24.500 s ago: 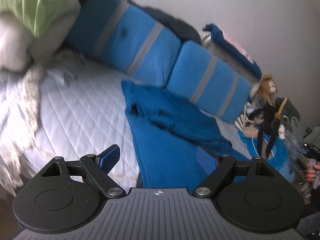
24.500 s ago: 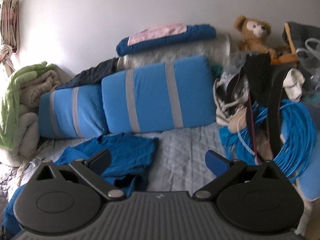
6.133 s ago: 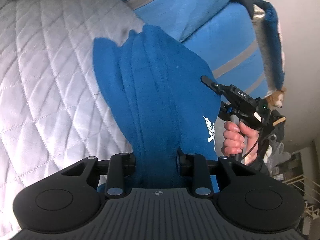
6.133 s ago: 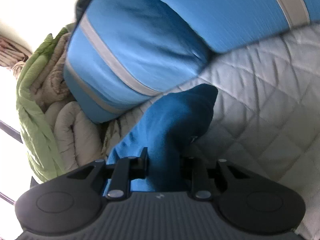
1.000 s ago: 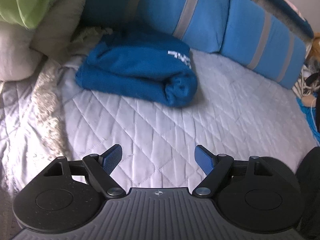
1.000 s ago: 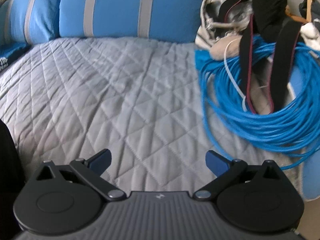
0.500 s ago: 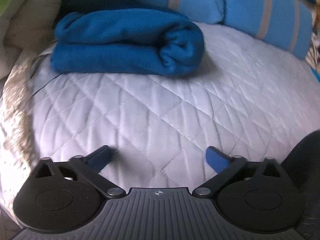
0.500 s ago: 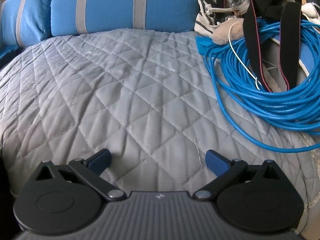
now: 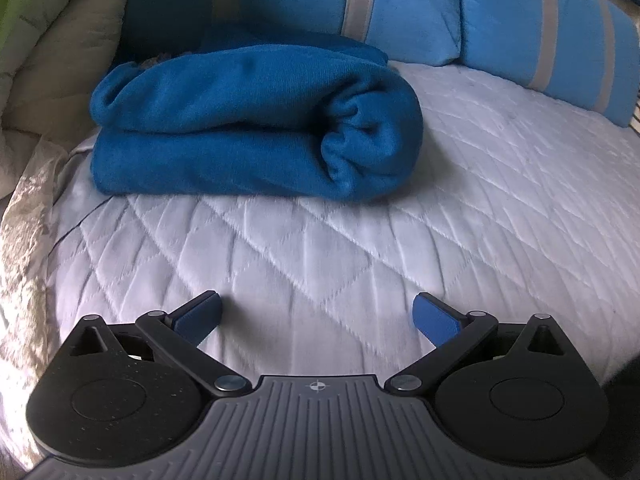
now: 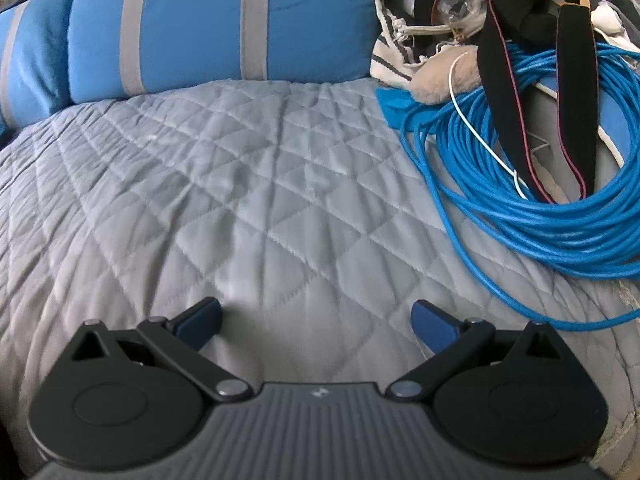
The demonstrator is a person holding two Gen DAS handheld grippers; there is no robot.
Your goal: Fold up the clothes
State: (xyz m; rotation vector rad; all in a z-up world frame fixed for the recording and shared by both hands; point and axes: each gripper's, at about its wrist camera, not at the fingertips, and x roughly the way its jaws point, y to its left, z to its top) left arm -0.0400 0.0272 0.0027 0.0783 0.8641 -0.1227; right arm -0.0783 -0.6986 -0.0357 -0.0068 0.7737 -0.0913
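Your blue garment lies folded into a thick bundle on the quilted bed, its back edge against the striped blue pillows and a beige duvet just to its left. It looks finished: layers stacked, one end rolled under, nothing trailing. No other loose clothing shows in either view, so the folding seems done or nearly so. Your left tongs hang low over the bare quilt, near the bundle but apart from it, tilted downward, spread wide and empty. Your right tongs are likewise released with nothing between them, angled down over empty quilt, with a blue cable coil off to their right.
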